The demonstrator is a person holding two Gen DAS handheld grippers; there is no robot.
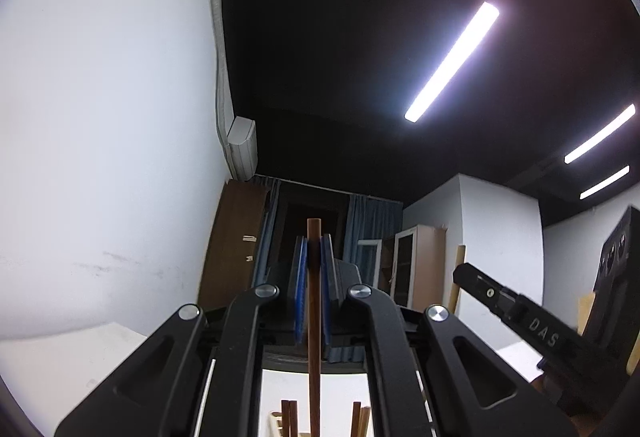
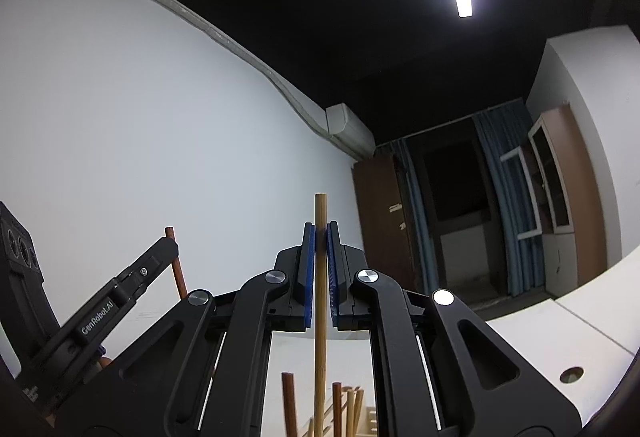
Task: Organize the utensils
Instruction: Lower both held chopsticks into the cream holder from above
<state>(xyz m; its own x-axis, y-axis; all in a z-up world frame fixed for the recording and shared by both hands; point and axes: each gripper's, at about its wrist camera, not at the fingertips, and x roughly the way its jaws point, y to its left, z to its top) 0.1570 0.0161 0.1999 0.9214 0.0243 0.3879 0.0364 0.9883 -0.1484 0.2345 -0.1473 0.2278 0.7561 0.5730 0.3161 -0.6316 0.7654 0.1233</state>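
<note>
left hand-held gripper pinching dark brown stick, right hand-held gripper pinching pale stick. we hold both upright, long axes vertical. more sticks stand below, nearer right one, over white worktop.

Likely an office: cabinets, strip lights

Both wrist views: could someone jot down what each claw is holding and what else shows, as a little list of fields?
left gripper: shut on dark brown chopstick, held upright
right gripper: shut on light bamboo chopstick, held upright
below the grippers: more chopsticks standing in a pale wooden rack
surface: white table
background: white wall, dark ceiling, lit strip lights
</note>
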